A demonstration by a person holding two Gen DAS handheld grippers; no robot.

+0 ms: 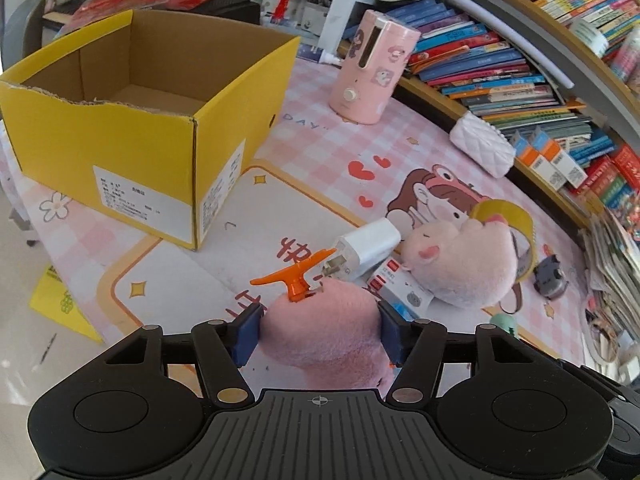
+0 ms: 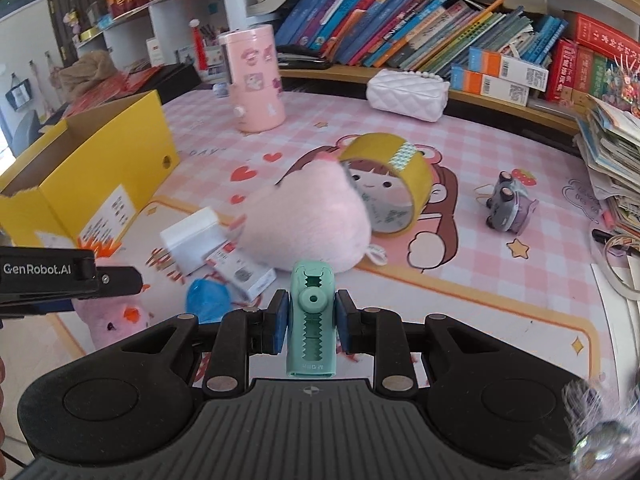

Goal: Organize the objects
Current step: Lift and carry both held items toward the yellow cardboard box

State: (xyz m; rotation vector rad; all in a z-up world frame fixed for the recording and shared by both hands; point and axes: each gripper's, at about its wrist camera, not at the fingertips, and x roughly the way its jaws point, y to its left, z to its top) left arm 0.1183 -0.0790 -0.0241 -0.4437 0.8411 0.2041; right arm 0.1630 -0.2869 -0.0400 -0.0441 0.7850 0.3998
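Observation:
My left gripper [image 1: 318, 334] is shut on a pink plush toy [image 1: 320, 336] with an orange propeller [image 1: 296, 274] on top, held low over the mat. It also shows at the left of the right wrist view [image 2: 112, 318]. My right gripper [image 2: 311, 322] is shut on a mint green crocodile-shaped gadget [image 2: 311, 316]. An open, empty yellow cardboard box [image 1: 132, 120] stands at the far left [image 2: 80, 184]. A second pink plush [image 1: 460, 264], a white charger [image 1: 368, 248], a small red-and-white box [image 1: 396, 280] and a tape roll [image 2: 394, 184] lie in the middle.
A pink cylinder appliance [image 1: 372, 68] and a white quilted purse [image 1: 482, 144] stand at the back. A grey toy car [image 2: 506, 204] lies right. A blue wad [image 2: 208, 298] lies near my right gripper. Bookshelves [image 2: 440, 24] line the back and right; paper stacks [image 2: 612, 168] lie at the right edge.

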